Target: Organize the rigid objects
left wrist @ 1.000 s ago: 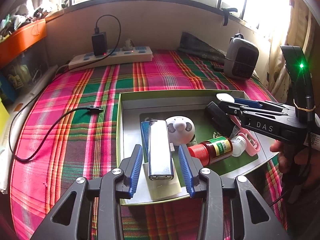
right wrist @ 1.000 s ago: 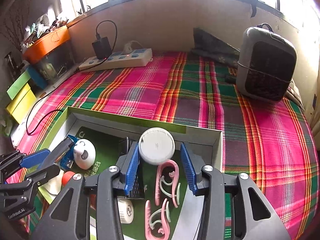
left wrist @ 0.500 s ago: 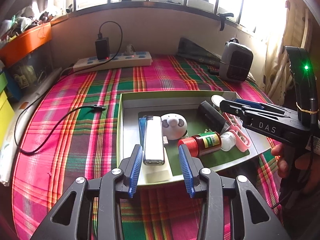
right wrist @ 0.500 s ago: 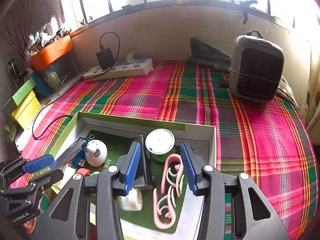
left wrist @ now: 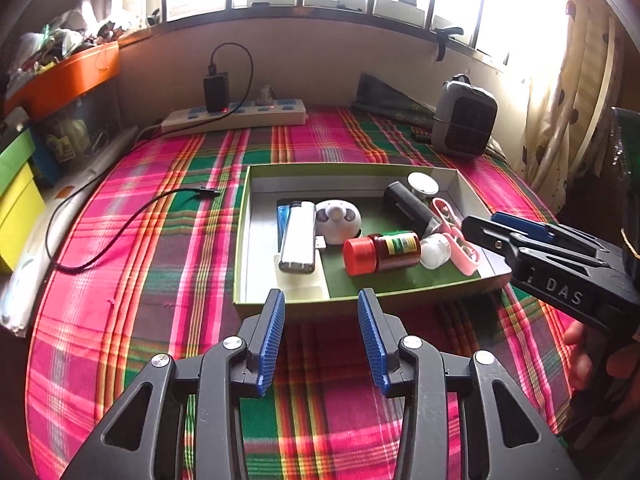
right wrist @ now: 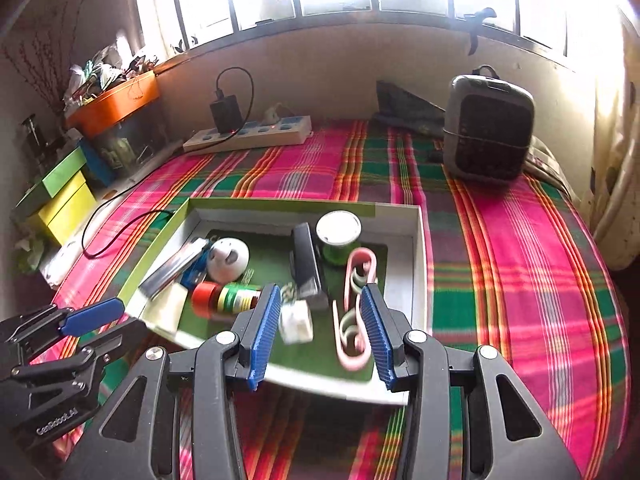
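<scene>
left gripper [left wrist: 320, 336]: jaws apart, empty, at 6 o'clock of tray [left wrist: 242, 240] | right gripper [right wrist: 318, 332]: spread, empty, near tray's edge | silver lighter [left wrist: 298, 238], red-capped bottle [left wrist: 380, 252], pink clips [right wrist: 354, 304] (possibly hooks) lie inside tray

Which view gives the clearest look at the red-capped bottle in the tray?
The left wrist view. There the red-capped bottle lies on its side in the tray, fully unobstructed, cap and label both plain. In the right wrist view the bottle is partly hidden behind the right gripper, whose left finger covers its base end.
</scene>
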Available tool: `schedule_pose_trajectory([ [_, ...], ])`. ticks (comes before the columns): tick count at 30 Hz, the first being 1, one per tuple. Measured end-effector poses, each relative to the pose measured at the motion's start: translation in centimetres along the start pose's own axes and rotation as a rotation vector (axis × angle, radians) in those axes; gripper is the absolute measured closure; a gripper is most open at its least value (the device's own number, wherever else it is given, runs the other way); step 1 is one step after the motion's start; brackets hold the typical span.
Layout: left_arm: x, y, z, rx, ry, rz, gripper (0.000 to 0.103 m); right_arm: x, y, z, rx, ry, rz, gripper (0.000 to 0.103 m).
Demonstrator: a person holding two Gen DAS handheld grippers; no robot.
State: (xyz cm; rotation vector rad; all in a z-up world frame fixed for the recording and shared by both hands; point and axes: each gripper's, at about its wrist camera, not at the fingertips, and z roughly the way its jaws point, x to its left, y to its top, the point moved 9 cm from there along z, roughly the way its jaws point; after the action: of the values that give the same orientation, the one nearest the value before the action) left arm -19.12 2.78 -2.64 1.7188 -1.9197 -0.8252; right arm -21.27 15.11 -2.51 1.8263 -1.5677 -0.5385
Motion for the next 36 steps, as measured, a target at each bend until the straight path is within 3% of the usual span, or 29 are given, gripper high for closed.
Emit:
schedule_pose_trajectory([
  [10, -0.1, -3.3, -0.8, 0.040, 0.008, -0.015, 0.065, 1.2, -4.1, -2.0, 0.045, -0.070, -0.049, 0.059],
  [17, -0.1, -5.3, -0.7, 0.074, 0.029, -0.006, 0.065, 1.1, -6.5, -2.3, 0.079, -0.060, -0.024, 0.059],
  [36, -1.8, -7.4, -0.7, 0.083, 0.046, 0.010, 0.065, -0.4, -9.9, -2.6, 0.140, -0.108, 0.028, 0.059],
])
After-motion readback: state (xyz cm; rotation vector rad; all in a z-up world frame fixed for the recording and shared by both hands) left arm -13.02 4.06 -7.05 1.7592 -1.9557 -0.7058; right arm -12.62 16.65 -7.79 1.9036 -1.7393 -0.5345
